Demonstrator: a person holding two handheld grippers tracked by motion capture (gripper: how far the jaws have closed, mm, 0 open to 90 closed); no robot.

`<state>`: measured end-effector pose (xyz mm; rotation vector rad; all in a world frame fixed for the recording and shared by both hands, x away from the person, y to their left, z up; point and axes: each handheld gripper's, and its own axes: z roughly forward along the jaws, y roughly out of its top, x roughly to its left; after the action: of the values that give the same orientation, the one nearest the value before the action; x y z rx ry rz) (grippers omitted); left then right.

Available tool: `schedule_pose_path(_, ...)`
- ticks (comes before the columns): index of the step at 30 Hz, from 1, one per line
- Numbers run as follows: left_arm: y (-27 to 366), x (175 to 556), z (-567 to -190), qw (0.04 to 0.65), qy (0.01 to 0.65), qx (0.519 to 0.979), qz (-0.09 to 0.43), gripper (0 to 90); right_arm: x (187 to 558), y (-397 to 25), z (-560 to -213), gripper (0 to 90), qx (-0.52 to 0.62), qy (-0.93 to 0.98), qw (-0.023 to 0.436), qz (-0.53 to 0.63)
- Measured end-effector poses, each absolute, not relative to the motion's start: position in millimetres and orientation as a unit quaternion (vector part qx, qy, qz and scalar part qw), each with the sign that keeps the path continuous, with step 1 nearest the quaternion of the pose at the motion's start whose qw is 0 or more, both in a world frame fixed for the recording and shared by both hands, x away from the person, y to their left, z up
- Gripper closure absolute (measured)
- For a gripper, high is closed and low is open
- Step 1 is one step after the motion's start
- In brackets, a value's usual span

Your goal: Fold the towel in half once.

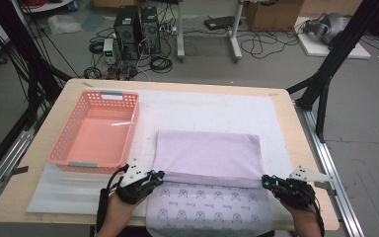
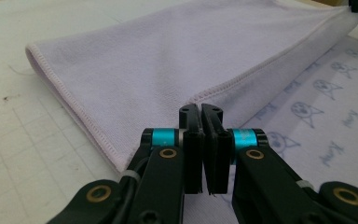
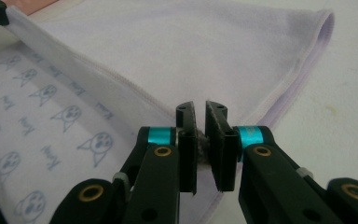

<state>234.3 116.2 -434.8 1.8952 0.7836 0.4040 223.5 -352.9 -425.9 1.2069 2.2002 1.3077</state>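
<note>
Now towel (image 1: pixel 208 157) folded, long axis left-right, fold far

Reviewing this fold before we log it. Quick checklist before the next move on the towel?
1. Left gripper shut on the towel edge: ok, jaws closed on the hem.
2. Right gripper shut on the towel: ok, cloth pinched between the jaws.
3. Both grips at matching ends of the folded edge: ok in the high view.
4. Folded edge straight between the grippers: ok, a clean line.
5. Upper layer square with the far fold: cannot tell exactly.
6. Basket clear of the towel: ok, it stands apart at the left.
</note>
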Motion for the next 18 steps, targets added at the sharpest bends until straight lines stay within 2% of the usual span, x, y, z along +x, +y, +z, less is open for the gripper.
schedule_pose_path(13, 133, 203, -441, 0.492, 0.319, 0.8, 0.125, 83.4, 183, -350, -427, 82.6, 0.401, 0.796, 0.15, 0.427)
schedule_pose_path(14, 136, 202, -442, 0.49, 0.325, 0.8, 0.12, 79.7, 180, -350, -428, 82.5, 0.4, 0.8, 0.146, 0.423)
schedule_pose_path(16, 141, 203, -444, 0.495, 0.341, 0.792, 0.112, 62.1, 175, -352, -429, 80.9, 0.397, 0.806, 0.142, 0.417)
schedule_pose_path(18, 144, 207, -442, 0.502, 0.353, 0.78, 0.117, 52.1, 172, -354, -430, 71.7, 0.391, 0.813, 0.141, 0.408)
